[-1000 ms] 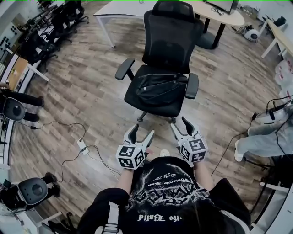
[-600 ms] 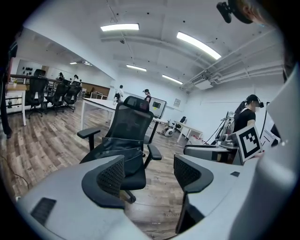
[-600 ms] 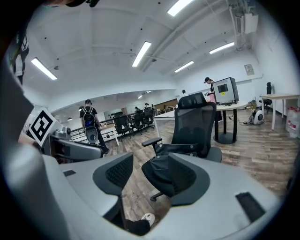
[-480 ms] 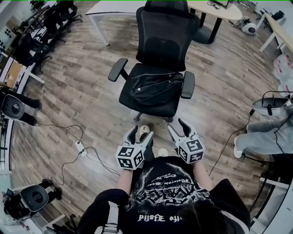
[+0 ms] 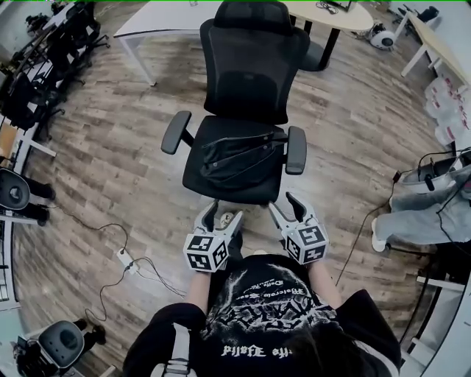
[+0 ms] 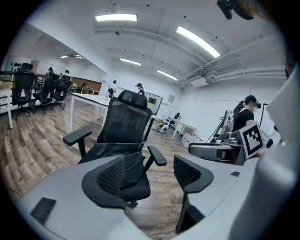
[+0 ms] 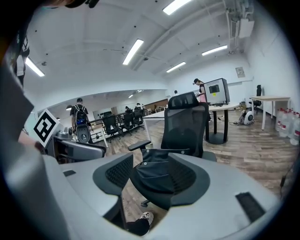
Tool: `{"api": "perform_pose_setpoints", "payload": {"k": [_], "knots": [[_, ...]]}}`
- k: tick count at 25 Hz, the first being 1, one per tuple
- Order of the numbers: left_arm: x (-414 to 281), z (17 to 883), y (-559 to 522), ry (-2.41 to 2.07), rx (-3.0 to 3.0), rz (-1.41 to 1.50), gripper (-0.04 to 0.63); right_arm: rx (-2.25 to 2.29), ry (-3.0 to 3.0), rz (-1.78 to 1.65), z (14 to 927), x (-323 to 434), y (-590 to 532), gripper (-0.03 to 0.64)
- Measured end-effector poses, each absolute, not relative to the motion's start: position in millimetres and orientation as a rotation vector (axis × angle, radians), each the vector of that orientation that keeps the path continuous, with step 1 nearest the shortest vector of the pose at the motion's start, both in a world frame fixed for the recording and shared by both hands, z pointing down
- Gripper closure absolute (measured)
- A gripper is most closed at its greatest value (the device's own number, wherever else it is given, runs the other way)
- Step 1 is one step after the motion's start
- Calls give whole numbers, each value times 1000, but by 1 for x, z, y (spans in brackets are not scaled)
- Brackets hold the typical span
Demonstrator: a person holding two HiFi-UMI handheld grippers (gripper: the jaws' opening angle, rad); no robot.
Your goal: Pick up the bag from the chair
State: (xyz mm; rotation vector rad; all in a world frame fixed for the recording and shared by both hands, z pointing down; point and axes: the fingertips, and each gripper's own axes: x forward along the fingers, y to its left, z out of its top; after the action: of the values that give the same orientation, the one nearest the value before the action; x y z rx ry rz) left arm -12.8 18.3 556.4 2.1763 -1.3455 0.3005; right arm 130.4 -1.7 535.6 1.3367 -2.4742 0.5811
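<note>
A black, flat bag (image 5: 235,156) lies across the seat of a black mesh office chair (image 5: 246,74) in the middle of the head view. My left gripper (image 5: 223,213) and right gripper (image 5: 284,204) hover side by side just short of the seat's front edge, both open and holding nothing. In the left gripper view the bag (image 6: 133,164) shows between the spread jaws of the left gripper (image 6: 150,171), well beyond them. The right gripper view shows the bag (image 7: 157,171) framed by the open right gripper (image 7: 150,173), with the chair (image 7: 185,126) behind it.
A white desk (image 5: 147,22) and a round table (image 5: 335,15) stand behind the chair. A power strip (image 5: 124,258) with cables lies on the wooden floor at the left. A seated person's legs (image 5: 423,221) are at the right. My shoe (image 5: 229,219) is under the seat's front.
I have moved closer to the chair, which now sits nearer to both grippers in the head view. Both grippers stay open and empty.
</note>
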Motion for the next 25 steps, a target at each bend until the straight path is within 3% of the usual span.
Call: {"api": "perform_pose_setpoints", "payload": {"k": [18,25], "knots": [[-102,572,-177,-1215,2240,406,261,1476,-2299,582,557,60,-167,371],[-123,589,-209,-1169,2182,433,262,1539,-2224,614,566,68,-200,371]]}}
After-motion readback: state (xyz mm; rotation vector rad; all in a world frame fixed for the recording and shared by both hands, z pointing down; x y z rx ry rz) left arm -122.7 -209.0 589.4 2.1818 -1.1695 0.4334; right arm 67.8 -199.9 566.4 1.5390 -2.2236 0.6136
